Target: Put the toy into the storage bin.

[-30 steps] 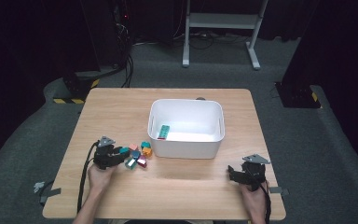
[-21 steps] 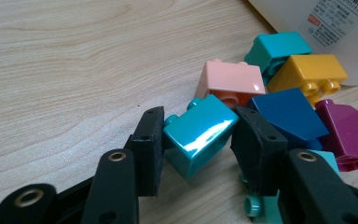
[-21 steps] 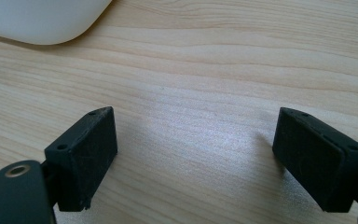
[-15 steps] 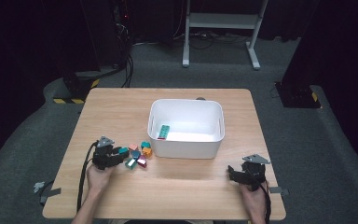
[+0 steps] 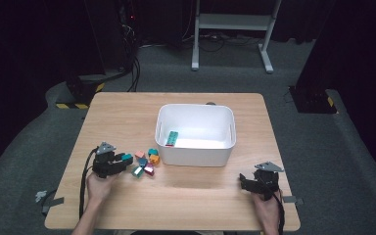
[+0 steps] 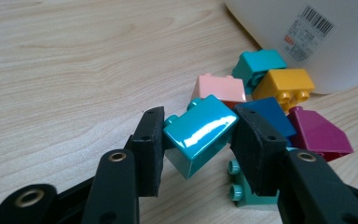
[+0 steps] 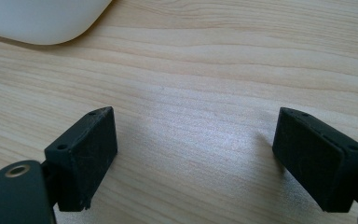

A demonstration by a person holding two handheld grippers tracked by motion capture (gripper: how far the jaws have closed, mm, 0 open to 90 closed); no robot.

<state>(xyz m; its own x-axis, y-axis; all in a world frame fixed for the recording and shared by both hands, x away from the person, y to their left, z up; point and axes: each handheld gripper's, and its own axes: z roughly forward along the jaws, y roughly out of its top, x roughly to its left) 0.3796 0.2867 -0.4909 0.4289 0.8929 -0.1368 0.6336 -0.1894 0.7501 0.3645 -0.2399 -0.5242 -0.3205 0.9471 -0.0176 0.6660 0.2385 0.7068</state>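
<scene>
left gripper (image 6: 198,140): clamped on teal brick (image 6: 200,134) — pads press both sides, brick tilted, lifted just off the table (image 5: 127,122)
teal brick, high view: at the gripper tip (image 5: 126,158), left of the bin (image 5: 196,134), beside the brick pile
pile: pink (image 6: 219,87), second teal (image 6: 258,64), orange (image 6: 284,85), blue (image 6: 268,114), magenta (image 6: 319,135) — bunched just past the held brick, near the bin wall
under jaws: a green brick (image 6: 242,191) on the wood, partly hidden
bin: white, one green block (image 5: 173,138) inside
right gripper (image 7: 196,154): jaws wide apart, nothing between, low over bare wood — near the table's right front (image 5: 260,182), well apart from the bricks
</scene>
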